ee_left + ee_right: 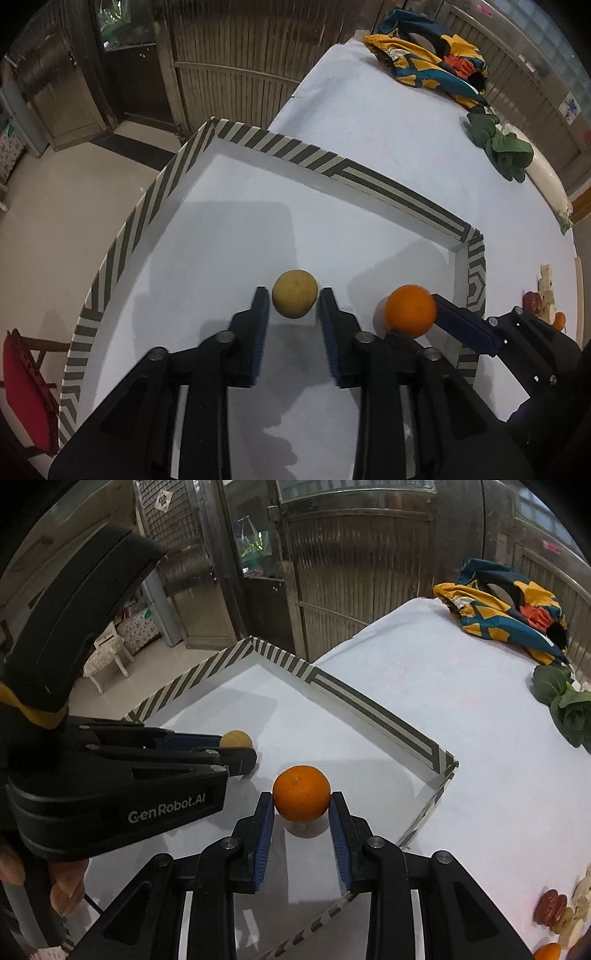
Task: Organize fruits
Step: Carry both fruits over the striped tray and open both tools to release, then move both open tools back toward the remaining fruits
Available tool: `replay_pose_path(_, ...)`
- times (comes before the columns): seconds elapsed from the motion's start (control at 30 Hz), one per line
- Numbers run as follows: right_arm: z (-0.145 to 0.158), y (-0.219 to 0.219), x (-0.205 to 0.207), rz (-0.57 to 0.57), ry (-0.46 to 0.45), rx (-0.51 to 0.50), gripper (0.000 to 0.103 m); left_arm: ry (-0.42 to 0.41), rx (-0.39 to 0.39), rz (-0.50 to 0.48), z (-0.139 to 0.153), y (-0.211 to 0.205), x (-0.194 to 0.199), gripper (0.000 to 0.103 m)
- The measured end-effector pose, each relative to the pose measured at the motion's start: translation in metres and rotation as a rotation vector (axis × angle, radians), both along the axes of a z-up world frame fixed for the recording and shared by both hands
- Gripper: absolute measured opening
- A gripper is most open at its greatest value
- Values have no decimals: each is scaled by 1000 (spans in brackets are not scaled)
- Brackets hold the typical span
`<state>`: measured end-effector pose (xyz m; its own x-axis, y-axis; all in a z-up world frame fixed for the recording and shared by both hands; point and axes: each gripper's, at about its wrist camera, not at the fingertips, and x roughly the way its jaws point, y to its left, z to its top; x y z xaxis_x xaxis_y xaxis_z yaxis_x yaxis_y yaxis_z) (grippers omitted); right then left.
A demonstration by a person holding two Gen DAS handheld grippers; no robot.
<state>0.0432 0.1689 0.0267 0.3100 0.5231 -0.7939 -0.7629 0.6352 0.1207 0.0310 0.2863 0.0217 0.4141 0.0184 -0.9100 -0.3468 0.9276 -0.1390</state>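
Fingers (55, 886) grasping left hand-held gripper (240, 755) appear only rightward.

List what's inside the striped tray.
Inside the tray: a tan fruit between the left gripper's pads and an orange in the right gripper. The grippers hide the near floor.

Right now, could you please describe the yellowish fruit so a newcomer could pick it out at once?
Find the striped-rimmed tray on the white table. Two round fruits sit inside it near the front. Yours is the dull tan-yellow fruit on the left, not the bright orange beside it.
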Motion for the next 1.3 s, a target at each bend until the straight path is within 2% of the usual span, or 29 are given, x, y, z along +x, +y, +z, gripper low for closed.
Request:
replay_pose_path(0.07,2,-3,-1,-5,7,10,34,-15,-1,11,3,1,-3,53)
replay_pose_path(0.1,3,-5,-2,-11,8,16,37,-27,2,17,6,1,-5,54)
replay_pose_path(0.17,5,-10,-4,-17,7,32,42,-47,18,20,13,-1,-9,55)
replay_pose_path(0.27,11,-20,-11,-33,2,50,42,-72,45,14,22,-9,-18,55)
replay_pose_path(0.5,38,-67,-34,-89,-11,165,42,-161,85,-21,47,-44,-45,55)
replay_pose_path(0.7,47,-110,-52,-160,-35,179,43,-212,86,-100,58,-90,-61,55)
replay_pose_path(1.0,38,-193,-67,-295,-49,160,43,-214,40,-223,53,-161,-67,55)
replay_pose_path(1.3,19,-282,-71,-450,-32,123,43,-177,-37,-324,30,-218,-59,55)
